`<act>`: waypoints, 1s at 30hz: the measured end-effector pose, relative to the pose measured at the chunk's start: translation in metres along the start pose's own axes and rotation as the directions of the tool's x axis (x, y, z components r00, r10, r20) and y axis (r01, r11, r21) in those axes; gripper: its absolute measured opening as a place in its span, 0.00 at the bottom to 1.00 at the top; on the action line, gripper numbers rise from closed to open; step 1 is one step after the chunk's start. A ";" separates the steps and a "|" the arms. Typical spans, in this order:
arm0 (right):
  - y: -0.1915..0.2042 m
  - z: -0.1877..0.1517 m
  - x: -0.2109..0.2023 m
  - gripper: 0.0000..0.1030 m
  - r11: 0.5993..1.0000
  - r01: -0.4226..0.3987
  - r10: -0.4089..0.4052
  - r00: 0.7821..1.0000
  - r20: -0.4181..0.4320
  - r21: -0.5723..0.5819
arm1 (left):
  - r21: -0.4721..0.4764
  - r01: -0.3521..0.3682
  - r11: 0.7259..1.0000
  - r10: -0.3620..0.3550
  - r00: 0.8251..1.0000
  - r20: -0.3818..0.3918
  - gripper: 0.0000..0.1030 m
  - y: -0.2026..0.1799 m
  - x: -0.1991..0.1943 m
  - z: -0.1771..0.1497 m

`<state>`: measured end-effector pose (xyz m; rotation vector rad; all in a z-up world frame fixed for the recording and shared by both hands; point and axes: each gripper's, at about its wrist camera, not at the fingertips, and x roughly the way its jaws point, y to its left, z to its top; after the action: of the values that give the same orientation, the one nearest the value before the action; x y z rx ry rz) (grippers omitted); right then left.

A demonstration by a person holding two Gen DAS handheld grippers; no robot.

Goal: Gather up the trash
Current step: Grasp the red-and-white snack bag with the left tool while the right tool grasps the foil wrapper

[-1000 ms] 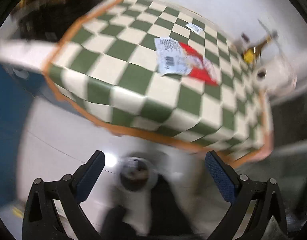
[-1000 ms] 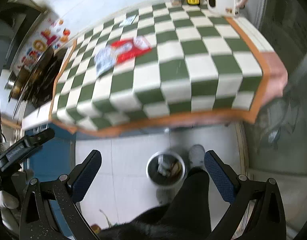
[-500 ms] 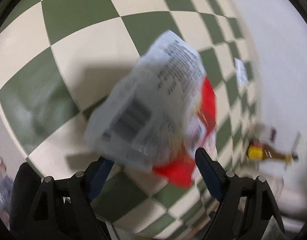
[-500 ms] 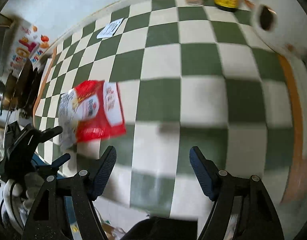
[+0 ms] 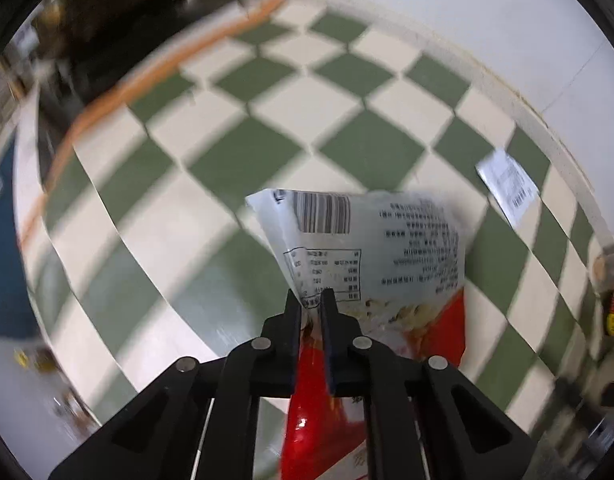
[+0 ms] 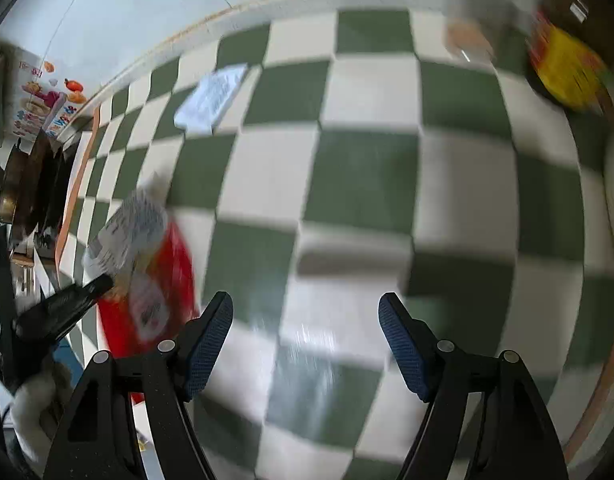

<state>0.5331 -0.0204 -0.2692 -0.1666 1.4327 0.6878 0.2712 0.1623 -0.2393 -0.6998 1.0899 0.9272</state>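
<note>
We count two pieces of trash on the checked table (image 5: 235,168). One is a red-and-white wrapper (image 5: 371,248), pinched at its lower edge by our left gripper (image 5: 310,305), whose jaws are clamped on it near the table's left edge. The other is a small white packet (image 5: 507,186) lying flat near the back edge, well apart from the wrapper. Our right gripper (image 6: 305,320) hangs above the table with jaws spread wide, grasping nothing. One yellow-labelled bottle (image 6: 565,72) stands at the back right corner.

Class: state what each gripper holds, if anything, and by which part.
The left gripper pinches the red-and-white snack wrapper by its white edge. The right gripper is open and holds nothing.
</note>
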 end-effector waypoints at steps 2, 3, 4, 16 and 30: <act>0.015 0.031 0.011 0.75 1.000 0.000 0.000 1.000 0.014 -0.024 | 0.017 -0.066 0.998 0.065 0.996 0.061 0.06 0.007 -0.010 0.014; 0.023 0.046 0.018 0.75 0.999 0.004 -0.003 1.000 0.023 -0.035 | 0.020 -0.099 0.995 0.097 0.991 0.092 0.06 0.012 -0.013 0.018; 0.030 0.056 0.025 0.75 0.999 0.007 -0.006 1.000 0.029 -0.041 | 0.020 -0.129 0.991 0.126 0.986 0.114 0.06 0.015 -0.015 0.023; 0.140 0.145 0.108 0.75 0.925 0.288 -0.241 0.950 0.199 -0.250 | 0.035 -0.268 0.963 0.261 0.955 0.143 0.06 0.017 0.029 0.062; 0.124 0.090 0.045 0.04 0.967 0.019 0.046 0.969 0.245 -0.254 | 0.064 -0.175 0.982 0.156 0.959 0.237 0.05 0.020 -0.047 0.047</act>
<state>0.5437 0.1384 -0.2609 -0.2612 1.1032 0.8723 0.2648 0.1981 -0.1803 -0.4224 0.9841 1.0711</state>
